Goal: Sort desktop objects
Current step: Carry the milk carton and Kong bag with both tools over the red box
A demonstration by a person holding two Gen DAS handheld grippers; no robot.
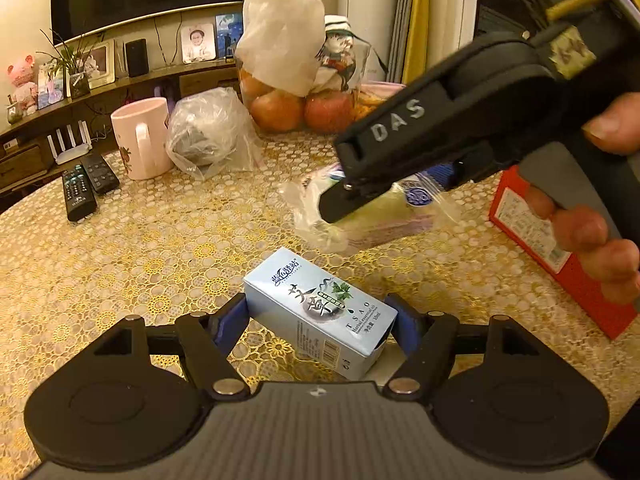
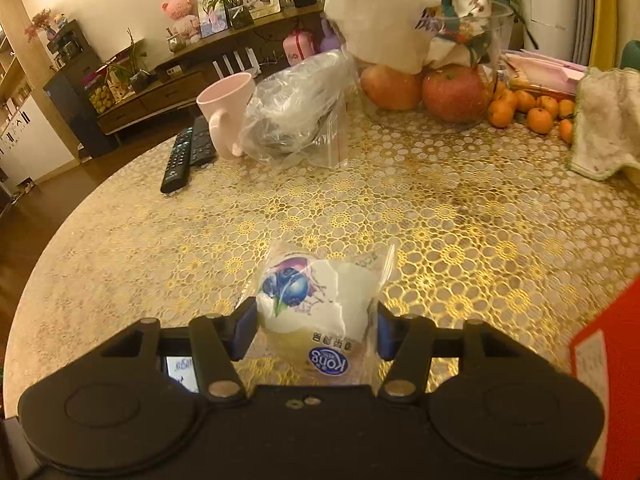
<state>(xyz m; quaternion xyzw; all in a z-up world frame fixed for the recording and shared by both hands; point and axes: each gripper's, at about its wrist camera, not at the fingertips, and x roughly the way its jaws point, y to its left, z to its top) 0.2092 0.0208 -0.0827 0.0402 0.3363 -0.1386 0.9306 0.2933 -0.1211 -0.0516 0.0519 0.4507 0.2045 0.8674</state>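
Gold-lace round table [image 2: 440, 208] before a cluttered sideboard [image 2: 160, 92].

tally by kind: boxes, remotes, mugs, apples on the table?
boxes: 2, blue box, red box
remotes: 2
mugs: 1
apples: 2 visible
total: 7

The right gripper [image 1: 340, 200] hides much of the blurred snack packet [image 1: 372, 216]. The picture's edge crops the red box [image 2: 612, 372].
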